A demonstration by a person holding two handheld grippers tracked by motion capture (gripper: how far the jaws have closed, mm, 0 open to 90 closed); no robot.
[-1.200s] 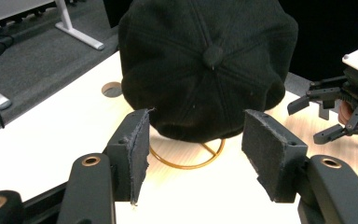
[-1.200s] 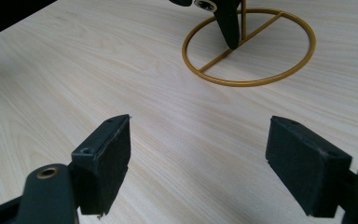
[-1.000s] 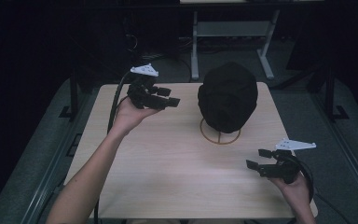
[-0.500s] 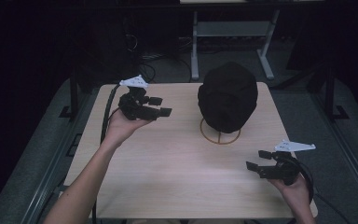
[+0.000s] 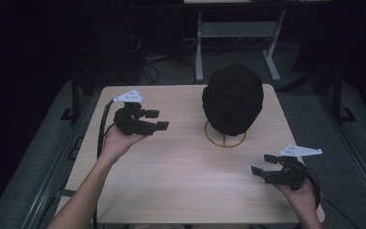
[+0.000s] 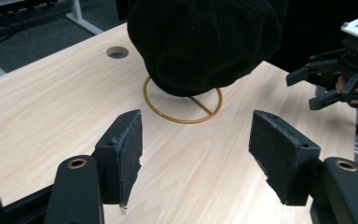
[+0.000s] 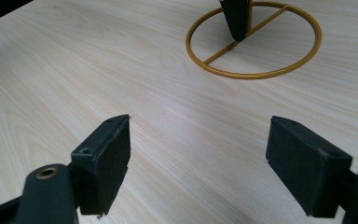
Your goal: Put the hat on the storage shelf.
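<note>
— We see the black hat [image 5: 232, 98] sitting on its gold wire stand [image 5: 225, 139] toward the far side of the wooden table [image 5: 171, 191], upright and untouched.

— And our left gripper [image 5: 159, 120] hovers off to the hat's left, well apart from it, jaws just opened wider, nothing between them.

— In the left gripper view we look straight at the hat (its stand ring on the bare wood below).

— Our right gripper [image 5: 262, 164] sits near the front right corner, jaws spread, empty.
</note>
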